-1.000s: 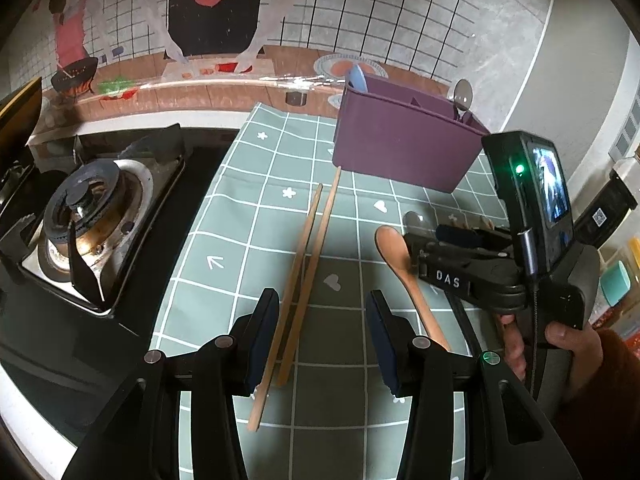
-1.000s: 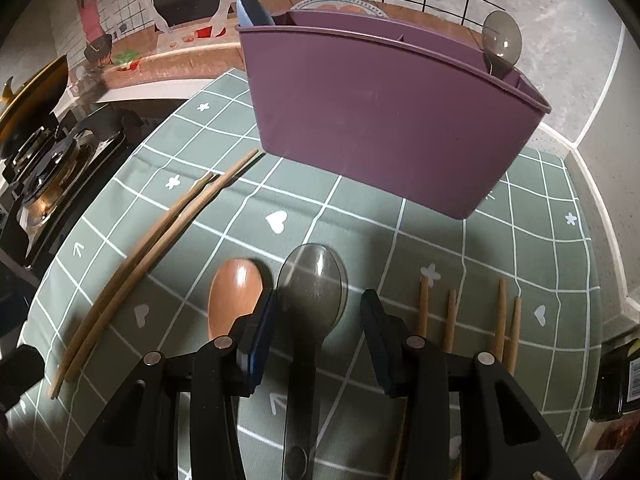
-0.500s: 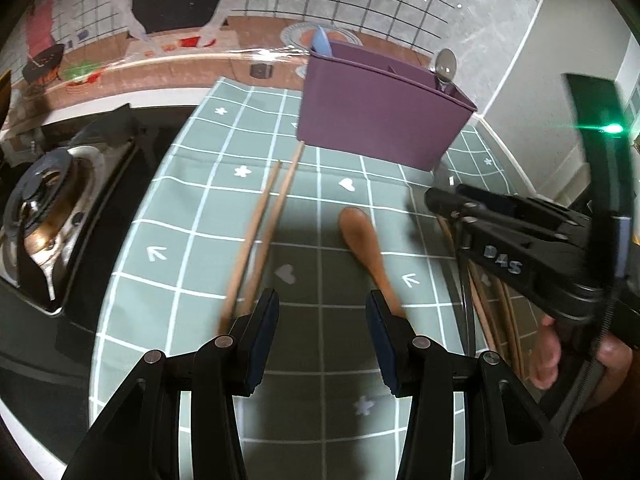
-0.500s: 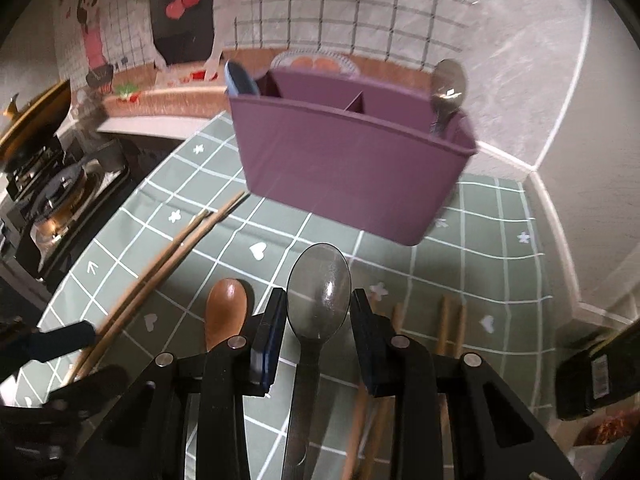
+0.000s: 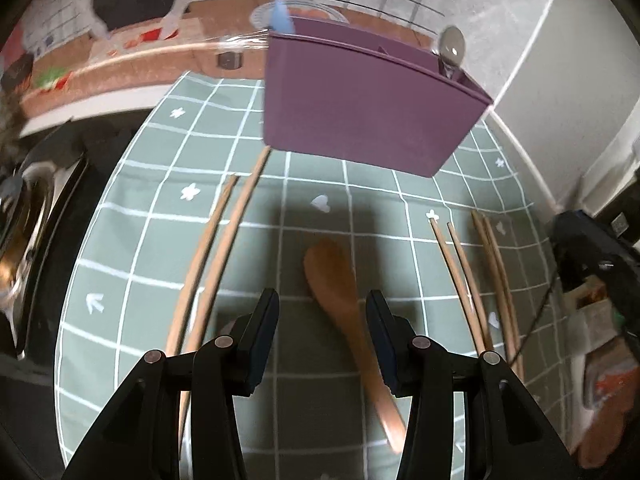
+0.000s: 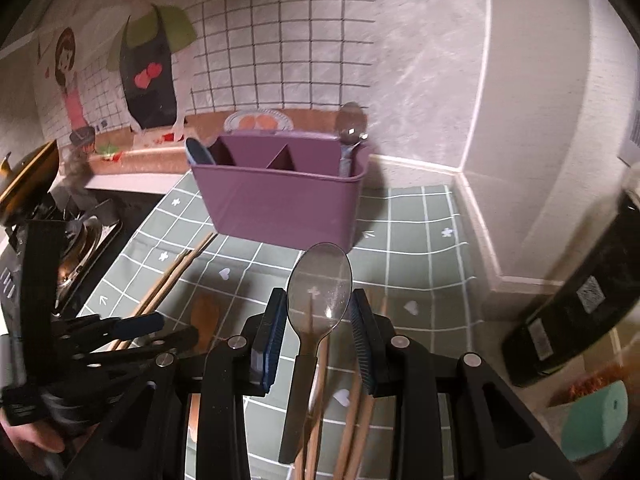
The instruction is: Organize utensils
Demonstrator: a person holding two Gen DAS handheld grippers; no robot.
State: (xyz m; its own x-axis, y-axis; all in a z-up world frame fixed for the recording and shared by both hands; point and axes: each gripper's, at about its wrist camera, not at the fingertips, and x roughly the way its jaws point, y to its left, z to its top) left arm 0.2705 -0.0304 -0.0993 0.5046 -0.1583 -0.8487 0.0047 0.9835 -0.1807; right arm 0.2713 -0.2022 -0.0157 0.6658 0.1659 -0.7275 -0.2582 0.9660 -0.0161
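Note:
My right gripper [image 6: 318, 316] is shut on a clear spoon [image 6: 320, 280] with a dark handle, held above the green mat [image 6: 404, 236] with its bowl up. Behind it stands the purple caddy [image 6: 280, 200], with a metal spoon [image 6: 351, 124] in its right end and a blue utensil [image 6: 198, 152] in its left end. My left gripper [image 5: 322, 320] hangs open over a wooden spoon [image 5: 336, 280] lying on the mat [image 5: 160, 240], which shows between its fingers. A long pair of chopsticks [image 5: 216, 248] lies to the left. Shorter chopsticks [image 5: 460, 272] lie to the right. The caddy [image 5: 360, 100] is behind.
A gas stove [image 6: 80, 240] sits beyond the mat's left edge. A black device [image 6: 580, 300] and a teal container [image 6: 596, 416] stand at the right. The wall runs close behind the caddy. My left gripper [image 6: 120, 336] shows low at the left of the right wrist view.
My right gripper closed on the clear spoon and lifted it off the mat. My left gripper slid right, from over the long chopsticks to over the wooden spoon.

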